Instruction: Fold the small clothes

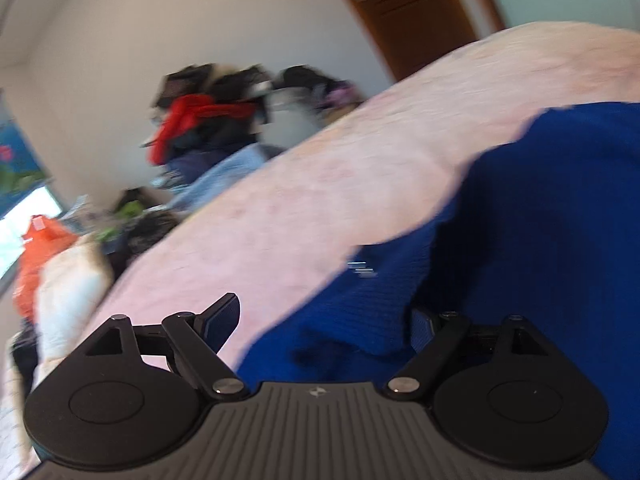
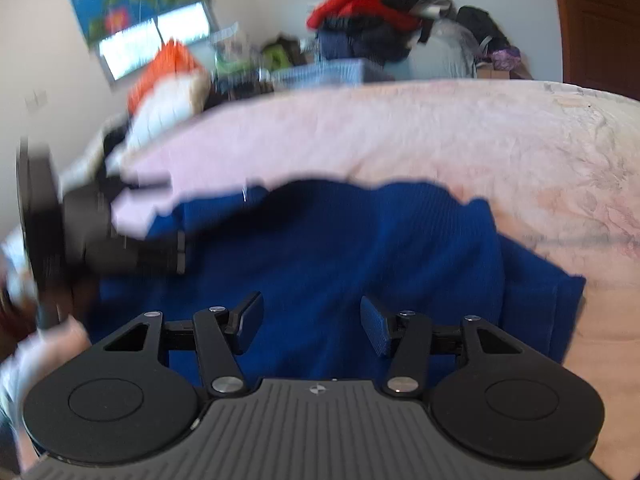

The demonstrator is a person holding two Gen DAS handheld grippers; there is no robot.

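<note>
A dark blue knit garment [image 2: 340, 248] lies on a pink bedspread [image 2: 360, 132]. In the left wrist view the garment [image 1: 520, 240] fills the right side. My left gripper [image 1: 320, 324] is open wide, with the garment's edge lying between its fingers and over the right finger [image 1: 422, 330]. It also shows in the right wrist view [image 2: 152, 248], at the garment's left edge. My right gripper [image 2: 312, 326] is open and empty, just above the middle of the garment. Both views are blurred by motion.
A heap of clothes with a red piece [image 2: 352, 4] stands beyond the bed. An orange bag [image 2: 168, 64] and a white bundle [image 2: 160, 116] lie at the bed's far left. A window with a blue flowered blind [image 2: 136, 4] is on the left wall, a brown door [image 1: 408, 8] at the right.
</note>
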